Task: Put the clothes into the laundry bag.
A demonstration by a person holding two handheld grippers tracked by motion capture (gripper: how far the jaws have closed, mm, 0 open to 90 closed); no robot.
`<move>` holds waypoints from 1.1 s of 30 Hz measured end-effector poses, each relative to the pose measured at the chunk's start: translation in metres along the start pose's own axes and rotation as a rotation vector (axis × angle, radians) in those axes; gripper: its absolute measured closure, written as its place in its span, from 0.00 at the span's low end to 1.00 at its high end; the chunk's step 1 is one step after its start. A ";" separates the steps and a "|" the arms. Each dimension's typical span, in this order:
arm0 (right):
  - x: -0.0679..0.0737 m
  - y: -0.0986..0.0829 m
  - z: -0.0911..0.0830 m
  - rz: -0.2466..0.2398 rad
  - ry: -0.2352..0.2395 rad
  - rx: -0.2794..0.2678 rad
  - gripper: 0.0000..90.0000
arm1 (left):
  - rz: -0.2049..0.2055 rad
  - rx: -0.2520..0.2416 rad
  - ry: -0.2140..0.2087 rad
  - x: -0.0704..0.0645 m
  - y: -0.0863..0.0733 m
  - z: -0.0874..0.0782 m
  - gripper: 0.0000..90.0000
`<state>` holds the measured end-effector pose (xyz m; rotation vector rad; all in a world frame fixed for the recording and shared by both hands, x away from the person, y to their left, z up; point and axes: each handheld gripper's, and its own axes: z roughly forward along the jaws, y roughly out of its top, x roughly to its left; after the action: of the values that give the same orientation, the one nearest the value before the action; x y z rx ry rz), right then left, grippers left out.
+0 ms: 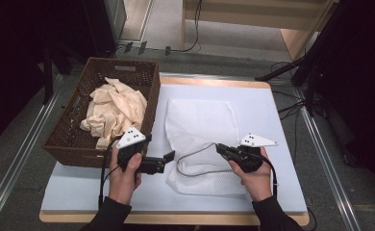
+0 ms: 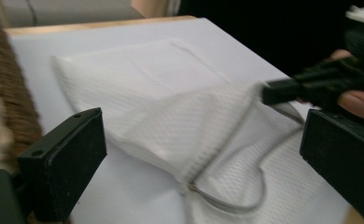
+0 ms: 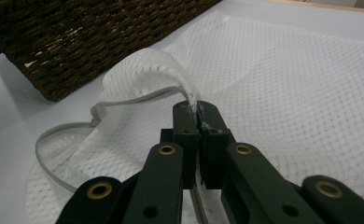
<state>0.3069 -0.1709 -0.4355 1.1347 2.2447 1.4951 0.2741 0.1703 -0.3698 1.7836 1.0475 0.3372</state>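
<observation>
Two grippers work a white mesh bag (image 1: 201, 139) lying mid-counter. Right gripper (image 3: 197, 112) pinches its zipper rim, lifting the mouth open; left gripper (image 1: 168, 157) waits wide, empty. Probable next: fetch cloth (image 1: 113, 109) from far-left basket (image 1: 75, 144).

Light falls from above onto the pale blue-white rectangular tabletop (image 1: 272, 144), which reads bright and even in the high view, while the room's far left and right edges sink into near black. The white mesh fabric bag (image 1: 200, 130) is almost washed out against the board, its weave barely visible there. The dark brown woven wicker basket (image 1: 75, 139) throws a soft shadow toward the person. The high view is slightly soft and grainy. In the left gripper view, the basket wall at the left edge and the near black jaws are blurred. The right gripper view is crisper: the mesh holes show clearly, with the basket dim behind.
</observation>
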 end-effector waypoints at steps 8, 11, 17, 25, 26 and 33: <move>0.001 0.000 0.000 -0.003 0.002 0.002 0.97 | -0.029 -0.023 0.103 0.038 0.029 0.005 0.00; 0.000 0.000 0.000 -0.003 0.003 0.002 0.97 | -0.048 -0.028 0.120 0.051 0.040 0.008 0.00; 0.001 -0.001 0.000 -0.004 0.004 0.004 0.97 | -0.056 -0.020 0.191 0.075 0.061 0.014 0.00; 0.001 -0.002 0.001 -0.002 0.008 0.006 0.97 | -0.175 0.056 0.238 0.128 0.059 0.023 0.00; 0.001 -0.002 0.001 -0.004 0.009 0.007 0.97 | -0.184 0.073 0.239 0.133 0.057 0.024 0.00; 0.002 -0.003 0.002 -0.008 0.009 0.011 0.97 | -0.315 0.159 0.307 0.169 0.050 0.029 0.00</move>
<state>0.3049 -0.1687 -0.4382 1.1227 2.2633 1.4901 0.4171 0.2777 -0.3785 1.7022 1.5886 0.3457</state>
